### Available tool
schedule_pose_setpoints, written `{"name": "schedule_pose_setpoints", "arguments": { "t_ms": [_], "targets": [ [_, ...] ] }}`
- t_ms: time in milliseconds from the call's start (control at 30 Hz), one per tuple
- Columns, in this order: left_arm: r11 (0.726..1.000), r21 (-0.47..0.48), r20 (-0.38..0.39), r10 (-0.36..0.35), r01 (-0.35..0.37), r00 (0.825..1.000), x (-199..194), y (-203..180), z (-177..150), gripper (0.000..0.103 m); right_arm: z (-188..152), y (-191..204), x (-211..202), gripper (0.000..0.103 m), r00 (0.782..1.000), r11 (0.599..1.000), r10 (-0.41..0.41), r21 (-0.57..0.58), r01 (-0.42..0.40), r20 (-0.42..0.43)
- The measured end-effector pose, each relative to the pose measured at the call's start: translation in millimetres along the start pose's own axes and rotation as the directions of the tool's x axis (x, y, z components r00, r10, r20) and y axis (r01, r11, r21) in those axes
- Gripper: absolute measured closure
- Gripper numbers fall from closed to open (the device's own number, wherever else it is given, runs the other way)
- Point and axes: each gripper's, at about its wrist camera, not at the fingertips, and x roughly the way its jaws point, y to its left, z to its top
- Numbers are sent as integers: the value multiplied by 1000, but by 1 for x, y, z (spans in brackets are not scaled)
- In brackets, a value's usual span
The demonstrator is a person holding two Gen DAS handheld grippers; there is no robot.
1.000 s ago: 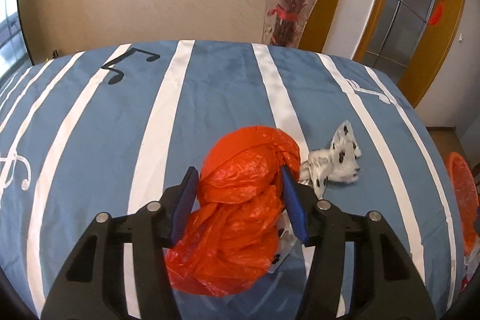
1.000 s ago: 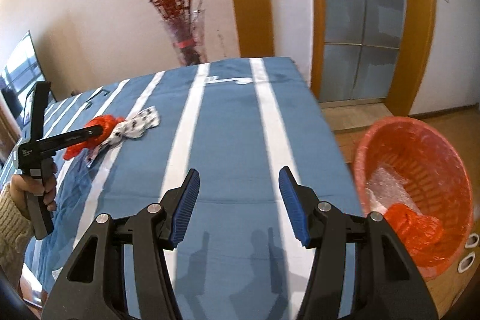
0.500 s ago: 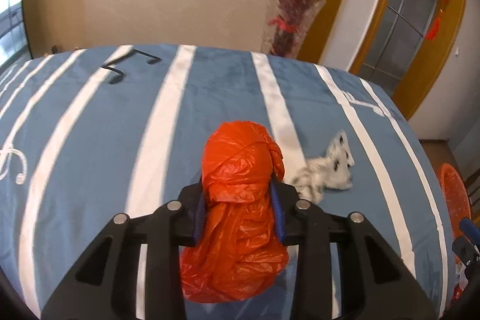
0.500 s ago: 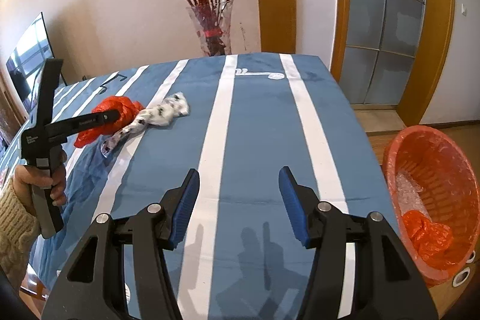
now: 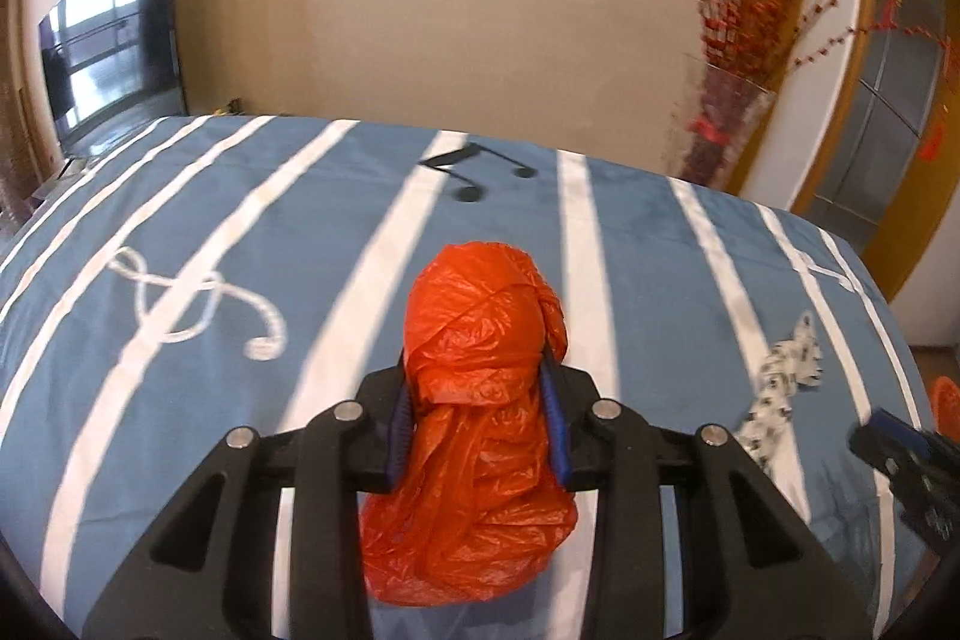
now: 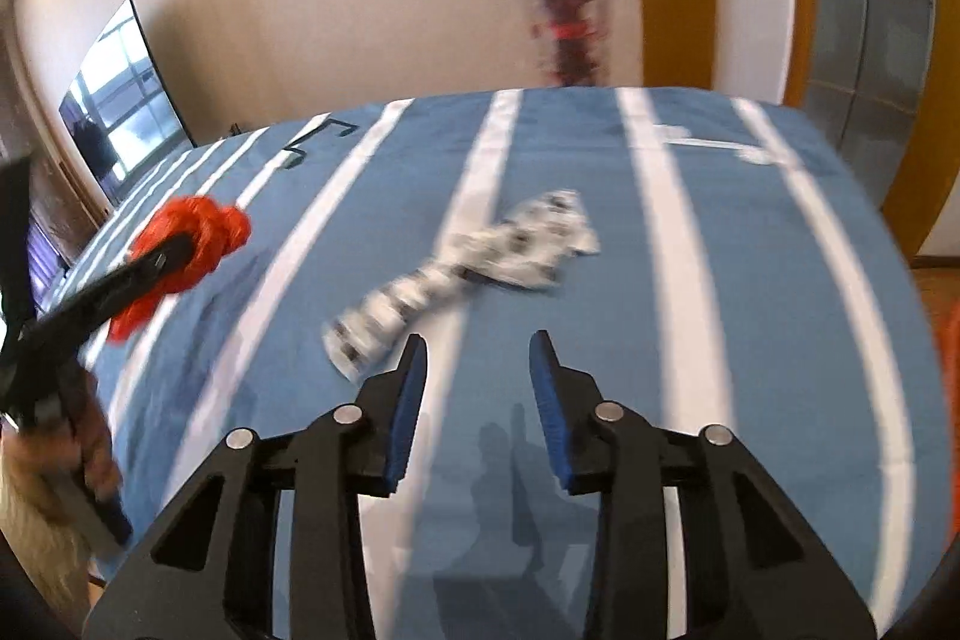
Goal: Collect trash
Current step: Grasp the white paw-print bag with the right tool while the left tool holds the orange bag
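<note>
My left gripper [image 5: 477,376] is shut on a crumpled orange plastic bag [image 5: 480,340], held just above the blue striped tablecloth [image 5: 240,232]; the bag bulges past the pads and hangs down behind them. In the right wrist view the same bag [image 6: 198,232] shows at the left in the left gripper [image 6: 180,244]. A white wrapper with black spots [image 6: 468,262] lies on the cloth, a little ahead and left of my right gripper [image 6: 477,358]. The right jaws are closing with nothing between them. That wrapper [image 5: 780,382] also appears at the right in the left wrist view.
A glass vase of red berry branches [image 5: 726,124] stands behind the table's far edge. A dark television [image 5: 114,34] hangs on the left wall. An orange basket's rim [image 5: 945,400] peeks in at the right edge. A person's hand [image 6: 90,448] grips the left tool.
The left jaws closed on the orange bag, lifted it and swung left. The right gripper swung left toward the spotted wrapper, its jaws narrowing, and the basket left its view.
</note>
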Motion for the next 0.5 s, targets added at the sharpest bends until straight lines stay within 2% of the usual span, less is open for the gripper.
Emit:
{"name": "schedule_pose_setpoints", "arguments": {
  "t_ms": [133,267,333,500],
  "targets": [
    [999,-28,3,26,-26,1000,-2,22,-2,68,15,20,31,67,999,998,-49,31,49,-23],
    [998,-60,-3,30,-30,1000,-2,35,-2,68,16,19,53,67,993,992,-90,76,96,-72],
    [997,-64,-3,30,-31,1000,-4,37,-3,68,10,18,54,83,991,991,-113,60,117,-66],
    [998,-65,-5,12,-12,1000,-10,30,-6,68,-5,7,35,91,987,988,-157,-1,157,-35]
  ]
}}
